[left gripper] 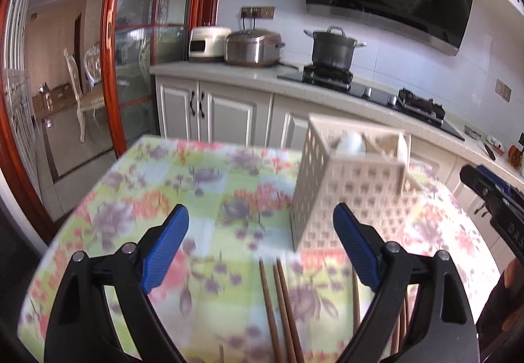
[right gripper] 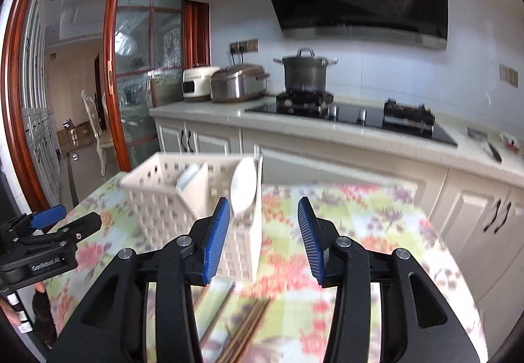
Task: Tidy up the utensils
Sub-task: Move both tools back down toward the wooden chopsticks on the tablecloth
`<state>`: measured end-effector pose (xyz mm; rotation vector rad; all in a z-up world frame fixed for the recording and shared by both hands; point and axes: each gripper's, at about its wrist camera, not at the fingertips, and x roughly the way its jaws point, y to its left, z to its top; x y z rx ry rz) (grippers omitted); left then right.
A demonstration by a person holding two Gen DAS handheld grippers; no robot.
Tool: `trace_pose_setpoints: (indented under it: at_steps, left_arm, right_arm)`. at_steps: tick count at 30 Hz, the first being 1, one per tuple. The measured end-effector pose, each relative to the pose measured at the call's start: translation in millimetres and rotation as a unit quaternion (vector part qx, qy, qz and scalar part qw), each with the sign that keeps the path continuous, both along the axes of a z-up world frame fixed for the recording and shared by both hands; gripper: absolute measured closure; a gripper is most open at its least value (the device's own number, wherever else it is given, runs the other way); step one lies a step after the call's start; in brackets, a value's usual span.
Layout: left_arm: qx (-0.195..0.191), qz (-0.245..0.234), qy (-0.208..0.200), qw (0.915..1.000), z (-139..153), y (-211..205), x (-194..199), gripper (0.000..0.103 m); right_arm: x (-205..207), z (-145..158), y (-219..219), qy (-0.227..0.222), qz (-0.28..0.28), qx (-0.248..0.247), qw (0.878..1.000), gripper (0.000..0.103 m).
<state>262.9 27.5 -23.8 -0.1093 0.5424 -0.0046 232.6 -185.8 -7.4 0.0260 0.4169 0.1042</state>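
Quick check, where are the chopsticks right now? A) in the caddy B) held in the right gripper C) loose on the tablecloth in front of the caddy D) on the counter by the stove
C: the chopsticks lie flat on the tablecloth in front of the caddy, and both the left gripper and right gripper are open and empty.

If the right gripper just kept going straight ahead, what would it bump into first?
Probably the white basket. The right gripper is open, and the basket's near corner, with a white spoon sticking up in it, sits between its fingers. Depth is hard to judge, so it might slip just past on the right.
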Motion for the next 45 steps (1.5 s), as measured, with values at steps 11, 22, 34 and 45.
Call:
trace_pose_setpoints:
  at_steps: [11,22,34,45]
  left_arm:
    - [0.005,0.02,0.068,0.9974,-45,2,-30,0.015]
    - [0.008,0.026,0.11,0.9936,-76,15,-28,0.015]
    - [-0.01,0.019,0.128,0.9916,-82,22,-25,0.016]
    - [0.013,0.003,0.172,0.985,-92,5,-3,0.031]
  right_arm:
    - [-26,-74,-6,0.152,-0.008,0.015,0.988,0.061]
    - [-14,-108,6,0.231,0.004,0.02,0.973,0.071]
    - [-4,-108,19,0.246,-0.015,-0.031,0.969,0.08]
    - [3,-108,14,0.243,-0.007,-0.021,0.97,0.082]
